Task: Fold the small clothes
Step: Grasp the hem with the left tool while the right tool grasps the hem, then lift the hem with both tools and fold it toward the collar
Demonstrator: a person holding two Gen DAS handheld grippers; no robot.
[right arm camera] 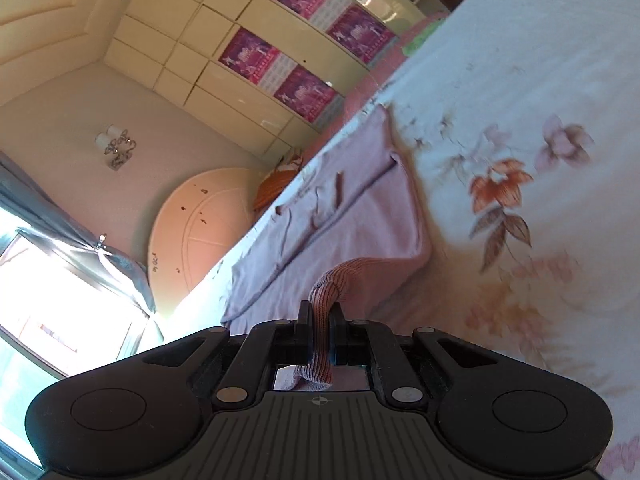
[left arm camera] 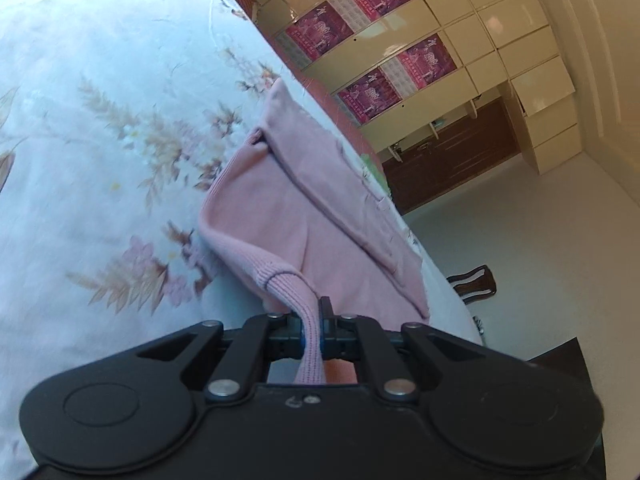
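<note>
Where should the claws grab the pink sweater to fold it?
By the ribbed hem, one corner each, coming in from the near edge. The left claw and right claw are shut on that band already. The pink sweater lies flat on the flowered sheet, so the thick edge pinches easily.

Cream wardrobe [left arm camera: 500, 40], sunlit window [right arm camera: 60, 280]

left tool [left arm camera: 316, 320] clamped, right tool [right arm camera: 320, 326] clamped

Pink garment [left arm camera: 280, 208] soft knit, ribbed cuff; floral bedsheet [left arm camera: 100, 140] matt cloth.
</note>
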